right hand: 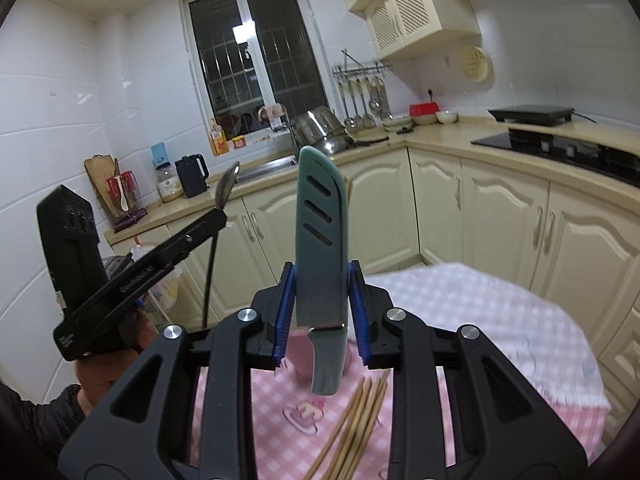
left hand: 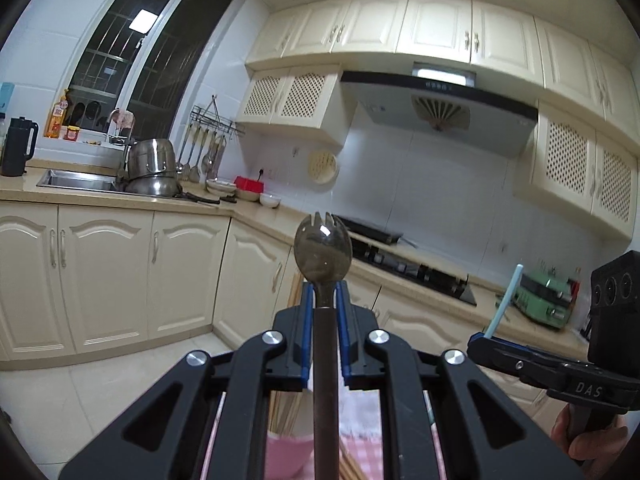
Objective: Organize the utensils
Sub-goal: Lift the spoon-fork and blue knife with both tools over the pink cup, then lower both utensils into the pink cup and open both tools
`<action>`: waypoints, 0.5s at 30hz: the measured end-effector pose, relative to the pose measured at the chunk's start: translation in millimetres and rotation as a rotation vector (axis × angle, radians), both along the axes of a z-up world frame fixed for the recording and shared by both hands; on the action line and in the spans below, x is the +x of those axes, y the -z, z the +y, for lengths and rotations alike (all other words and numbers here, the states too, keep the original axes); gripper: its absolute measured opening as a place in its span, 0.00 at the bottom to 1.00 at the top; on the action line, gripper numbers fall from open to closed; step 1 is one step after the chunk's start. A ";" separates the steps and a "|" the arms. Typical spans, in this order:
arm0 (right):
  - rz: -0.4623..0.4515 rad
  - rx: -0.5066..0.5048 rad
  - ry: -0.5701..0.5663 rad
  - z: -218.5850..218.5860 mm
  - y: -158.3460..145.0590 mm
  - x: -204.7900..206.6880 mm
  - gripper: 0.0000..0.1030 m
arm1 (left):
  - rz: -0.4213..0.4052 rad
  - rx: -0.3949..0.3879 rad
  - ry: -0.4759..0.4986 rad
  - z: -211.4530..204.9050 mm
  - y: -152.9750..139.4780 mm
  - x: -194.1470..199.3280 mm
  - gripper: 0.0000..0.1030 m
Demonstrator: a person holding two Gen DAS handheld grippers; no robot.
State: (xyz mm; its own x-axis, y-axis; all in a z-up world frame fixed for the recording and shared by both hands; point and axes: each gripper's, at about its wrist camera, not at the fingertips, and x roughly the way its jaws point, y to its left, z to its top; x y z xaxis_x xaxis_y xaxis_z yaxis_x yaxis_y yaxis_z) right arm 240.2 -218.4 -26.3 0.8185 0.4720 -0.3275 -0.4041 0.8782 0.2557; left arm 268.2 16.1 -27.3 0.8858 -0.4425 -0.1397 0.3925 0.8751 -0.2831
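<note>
Left claw point(left hand: 323, 300): pinches your spork point(left hand: 323, 246), raised upright. Right claw point(right hand: 322, 300): clamps your sheathed knife point(right hand: 320, 232), tip up. Chopsticks point(right hand: 352, 428): loose on the checked bench point(right hand: 500, 320) beside the pink cup point(left hand: 286, 456). Judged progress: nothing sorted yet.

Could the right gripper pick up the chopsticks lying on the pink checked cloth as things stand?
Probably not. The right gripper is shut on a sheathed green knife, so its jaws are occupied. The chopsticks lie uncovered on the cloth just below it, but the knife would need setting down first.
</note>
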 end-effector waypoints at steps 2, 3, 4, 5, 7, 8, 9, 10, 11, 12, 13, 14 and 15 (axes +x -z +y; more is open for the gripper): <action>-0.016 0.006 -0.006 2.6 -8.5 6.3 0.25 | -0.013 -0.013 -0.001 1.0 -4.4 10.1 0.10; -0.025 0.008 -0.010 4.6 -13.5 10.6 0.25 | -0.016 -0.015 -0.002 1.4 -5.3 13.6 0.10; -0.033 0.010 -0.016 6.9 -18.0 15.4 0.25 | -0.021 -0.018 -0.005 1.5 -6.6 17.8 0.10; -0.037 0.012 -0.022 9.5 -21.8 20.8 0.25 | -0.028 -0.024 -0.005 1.0 -8.6 23.3 0.10; -0.042 0.012 -0.031 12.7 -26.3 30.3 0.25 | -0.043 -0.025 -0.009 -0.9 -11.8 32.9 0.10; -0.043 0.012 -0.035 14.6 -27.9 34.4 0.25 | -0.047 -0.026 -0.009 -0.7 -12.4 37.3 0.10; -0.041 0.014 -0.043 17.5 -29.7 41.1 0.25 | -0.050 -0.027 -0.008 -0.9 -12.9 42.5 0.10; -0.039 0.018 -0.048 19.2 -29.9 44.8 0.25 | -0.052 -0.028 -0.008 -1.7 -12.7 46.4 0.10; -0.036 0.019 -0.052 20.4 -29.9 47.5 0.25 | -0.054 -0.026 -0.008 -3.1 -11.4 50.4 0.10; -0.032 0.016 -0.057 23.5 -29.2 53.1 0.25 | -0.055 -0.022 -0.010 -4.2 -9.7 54.2 0.10; -0.029 0.013 -0.060 25.5 -28.2 56.8 0.25 | -0.054 -0.019 -0.009 -5.8 -7.0 58.6 0.10; -0.024 0.011 -0.063 26.7 -26.5 59.8 0.25 | -0.051 -0.018 -0.008 -6.6 -4.6 61.0 0.10; -0.017 0.010 -0.067 28.7 -24.1 62.6 0.25 | -0.044 -0.017 -0.007 -7.6 -0.7 64.7 0.10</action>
State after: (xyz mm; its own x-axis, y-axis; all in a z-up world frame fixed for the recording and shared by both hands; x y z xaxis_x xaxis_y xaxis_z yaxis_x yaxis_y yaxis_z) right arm 302.8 -189.8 -2.1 0.7901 0.5294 -0.3090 -0.4665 0.8463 0.2572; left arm 332.9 8.5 -26.6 0.8942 -0.4379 -0.0931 0.3985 0.8733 -0.2803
